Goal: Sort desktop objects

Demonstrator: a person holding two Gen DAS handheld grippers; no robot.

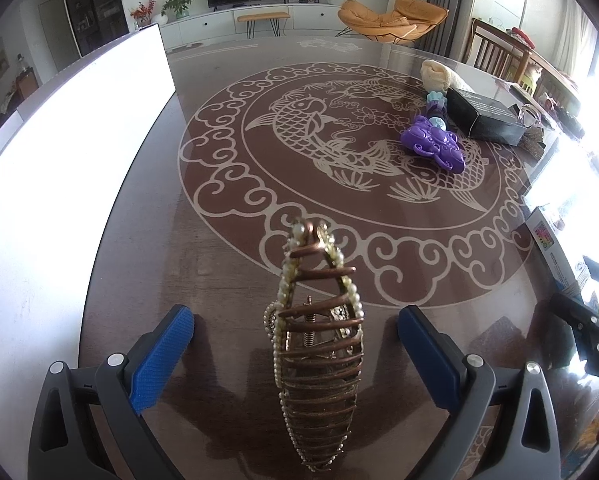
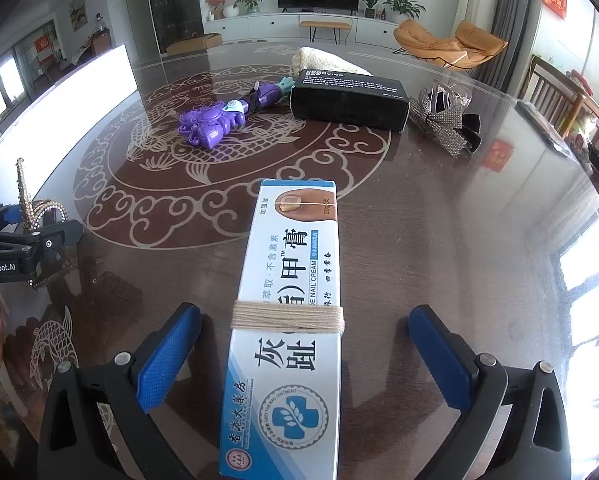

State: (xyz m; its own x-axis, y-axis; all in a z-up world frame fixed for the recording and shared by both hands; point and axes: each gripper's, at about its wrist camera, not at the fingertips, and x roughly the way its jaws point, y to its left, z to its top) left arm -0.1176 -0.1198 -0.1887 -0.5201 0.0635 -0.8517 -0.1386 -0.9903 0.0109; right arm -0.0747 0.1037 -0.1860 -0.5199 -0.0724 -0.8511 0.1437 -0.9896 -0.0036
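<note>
On the glass-topped table (image 1: 227,240), between the pads of the left gripper (image 1: 295,344): a copper-wire hair claw (image 1: 319,352) trimmed with pearl beads, standing on edge, long axis running away from the camera. Left jaws spread wide, pads well apart from the claw on both sides, nothing gripped. Orientation suits a sideways pinch across the narrow body, presumably why centred so.

Between the pads of the right gripper (image 2: 305,352): a white-and-blue nail cream box (image 2: 287,320), lying flat and lengthwise, bound at mid-length by a tan cord. Right jaws likewise spread, pads clear of the box walls, no hold. Alignment along the fingers again favours a grasp across the short width.

Farther back, grouped near the far right: purple toy (image 2: 209,126), black box (image 2: 349,104), rolled cream towel (image 2: 327,60), rhinestone bow clip (image 2: 443,120). At the left edge, a white board (image 1: 59,160), overexposed; purpose as a sorting area probable, not confirmed.

Judgement: either both items freshly straddled for pickup or just set down; cannot tell which. Risk: claw liable to topple if touched on one side first.
</note>
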